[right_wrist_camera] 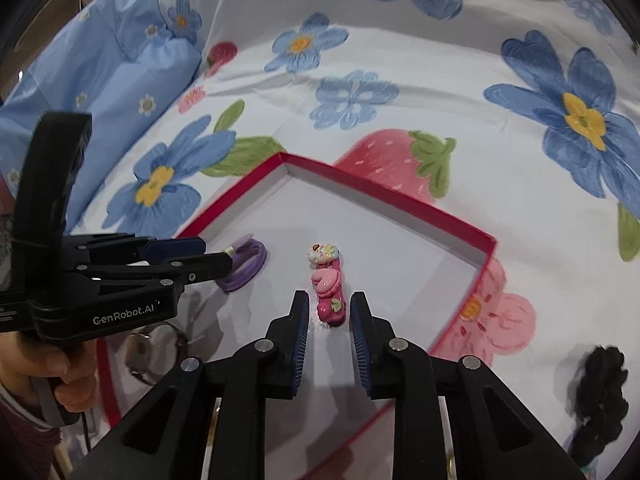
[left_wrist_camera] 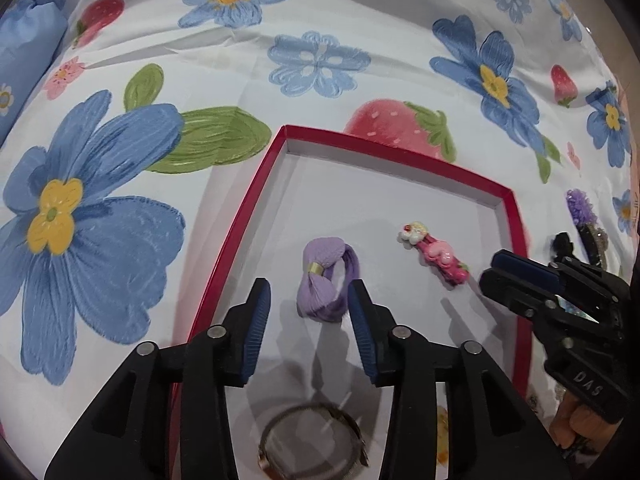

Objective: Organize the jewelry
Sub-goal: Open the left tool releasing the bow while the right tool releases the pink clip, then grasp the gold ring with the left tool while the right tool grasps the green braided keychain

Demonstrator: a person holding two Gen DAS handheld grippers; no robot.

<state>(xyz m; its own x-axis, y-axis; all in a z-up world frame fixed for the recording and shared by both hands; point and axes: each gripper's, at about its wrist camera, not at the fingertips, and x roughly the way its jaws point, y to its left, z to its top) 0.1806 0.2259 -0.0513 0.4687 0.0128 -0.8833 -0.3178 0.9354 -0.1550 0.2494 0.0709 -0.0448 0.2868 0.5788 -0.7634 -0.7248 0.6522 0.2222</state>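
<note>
A red-rimmed tray (left_wrist_camera: 248,216) with a white floor lies on the flowered bedsheet; it also shows in the right wrist view (right_wrist_camera: 400,196). A purple hair tie (left_wrist_camera: 326,276) lies in it, just ahead of my open left gripper (left_wrist_camera: 308,292), between the fingertips. A pink decorated hair clip (left_wrist_camera: 436,258) lies to its right. In the right wrist view the clip (right_wrist_camera: 329,284) lies with its near end between the fingers of my open right gripper (right_wrist_camera: 329,304). The hair tie (right_wrist_camera: 246,266) is partly hidden by the left gripper (right_wrist_camera: 188,260).
A round metal-band watch (left_wrist_camera: 312,446) lies in the tray near my left gripper. A purple fuzzy hair clip (left_wrist_camera: 582,210) and a black scrunchie (right_wrist_camera: 598,396) lie on the sheet right of the tray. A blue pillow (right_wrist_camera: 100,92) is at far left.
</note>
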